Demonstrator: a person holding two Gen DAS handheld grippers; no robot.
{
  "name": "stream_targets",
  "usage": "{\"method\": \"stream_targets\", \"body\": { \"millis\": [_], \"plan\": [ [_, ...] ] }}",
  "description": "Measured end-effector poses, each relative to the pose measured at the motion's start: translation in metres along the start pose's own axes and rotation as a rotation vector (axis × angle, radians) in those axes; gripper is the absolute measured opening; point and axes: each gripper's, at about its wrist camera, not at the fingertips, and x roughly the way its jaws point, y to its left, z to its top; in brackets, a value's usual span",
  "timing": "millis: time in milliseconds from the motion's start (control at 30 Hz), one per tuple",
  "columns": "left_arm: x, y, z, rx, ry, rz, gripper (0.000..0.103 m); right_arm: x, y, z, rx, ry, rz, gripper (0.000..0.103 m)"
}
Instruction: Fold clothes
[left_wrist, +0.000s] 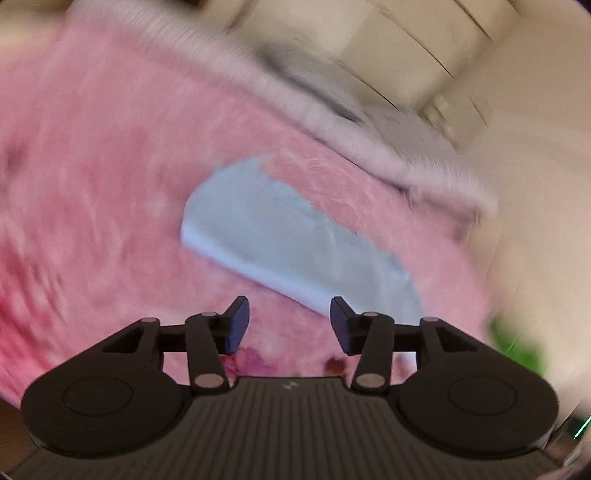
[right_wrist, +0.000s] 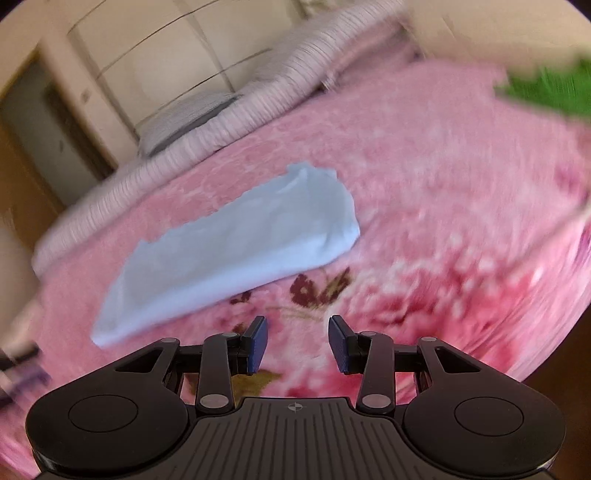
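A light blue garment (left_wrist: 291, 240) lies folded into a long flat strip on the pink floral blanket (left_wrist: 92, 184) of a bed. My left gripper (left_wrist: 289, 323) is open and empty, held above the blanket just short of the garment's near edge. In the right wrist view the same garment (right_wrist: 236, 247) lies ahead and to the left. My right gripper (right_wrist: 297, 341) is open and empty above the blanket (right_wrist: 443, 184), apart from the garment. Both views are blurred by motion.
Striped pillows (right_wrist: 295, 62) lie along the far edge of the bed, with pale cabinets (right_wrist: 166, 48) behind. A green cloth (right_wrist: 554, 88) lies at the far right of the blanket; it also shows in the left wrist view (left_wrist: 517, 347).
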Motion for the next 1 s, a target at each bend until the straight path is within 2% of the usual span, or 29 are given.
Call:
{"method": "stream_targets", "body": {
  "millis": [100,200,300,467,567,667,700,733,767,867,1000],
  "plan": [
    [0.027,0.035,0.01,-0.182,0.018,0.003,0.044,0.02,-0.028,0.004,0.237,0.041,0.1,0.041],
    [0.052,0.047,0.019,-0.253,0.022,-0.004,0.045,0.041,-0.05,0.008,0.439,0.053,0.146,0.041],
    [0.077,0.059,0.028,-0.323,0.026,-0.011,0.046,0.06,-0.062,0.015,0.546,0.031,0.146,0.041],
    [0.118,0.079,0.042,-0.441,0.032,-0.022,0.046,0.088,-0.068,0.031,0.625,-0.02,0.152,0.041],
    [0.141,0.09,0.05,-0.501,0.034,-0.029,0.045,0.105,-0.07,0.036,0.661,-0.019,0.122,0.041],
    [0.148,0.093,0.051,-0.491,0.027,-0.041,0.042,0.116,-0.075,0.038,0.699,-0.047,0.133,0.04],
    [0.151,0.094,0.051,-0.487,0.024,-0.045,0.032,0.119,-0.076,0.039,0.703,-0.054,0.138,0.04],
    [0.153,0.095,0.051,-0.484,0.022,-0.049,0.024,0.122,-0.076,0.042,0.691,-0.053,0.13,0.034],
    [0.156,0.096,0.051,-0.48,0.019,-0.054,0.017,0.124,-0.075,0.046,0.671,-0.044,0.109,0.02],
    [0.155,0.097,0.049,-0.469,0.008,-0.076,0.013,0.123,-0.07,0.05,0.611,-0.029,0.089,0.015],
    [0.127,0.084,0.039,-0.403,-0.027,-0.094,0.012,0.108,-0.069,0.053,0.562,-0.043,0.114,0.014]
  ]
}}
